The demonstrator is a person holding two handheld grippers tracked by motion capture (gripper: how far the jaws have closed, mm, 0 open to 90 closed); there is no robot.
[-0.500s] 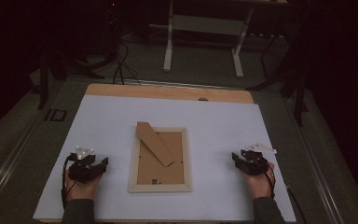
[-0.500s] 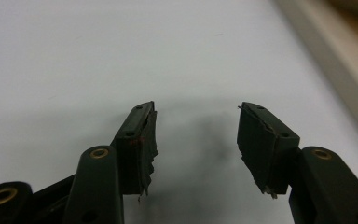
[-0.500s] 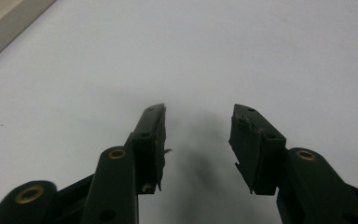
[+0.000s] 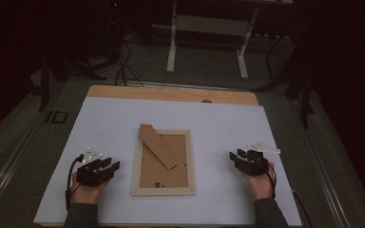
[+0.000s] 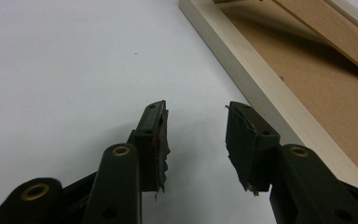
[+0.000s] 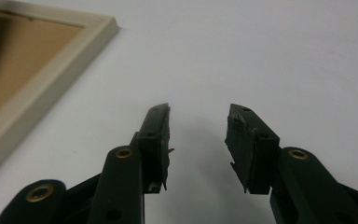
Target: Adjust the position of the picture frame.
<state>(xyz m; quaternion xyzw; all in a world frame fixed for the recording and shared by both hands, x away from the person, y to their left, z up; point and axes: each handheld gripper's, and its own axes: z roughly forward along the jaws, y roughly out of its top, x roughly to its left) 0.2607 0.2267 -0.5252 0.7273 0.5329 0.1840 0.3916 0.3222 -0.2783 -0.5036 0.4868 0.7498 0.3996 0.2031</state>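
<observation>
Your left gripper [image 4: 108, 167] rests on the white tabletop [image 4: 109, 123] near its front left corner, held in your left hand [image 4: 86, 189]. In the left gripper view its jaws stand apart with nothing but bare white surface between them, and the pale wooden rim of the picture frame [image 5: 242, 65] runs just beside the right-hand jaw without touching it.

Your right gripper [image 4: 240, 157] rests near the front right corner, held in your right hand [image 4: 260, 183]. In the right gripper view its jaws likewise stand apart and grip nothing.

The picture frame [image 4: 163, 190] lies face down at the middle of the tabletop, nearer the front edge, between the two grippers and apart from both. Its brown backing board faces up, and the cardboard easel stand [image 4: 156, 144] lies slanted across it, its upper end overhanging the frame's far left corner
</observation>
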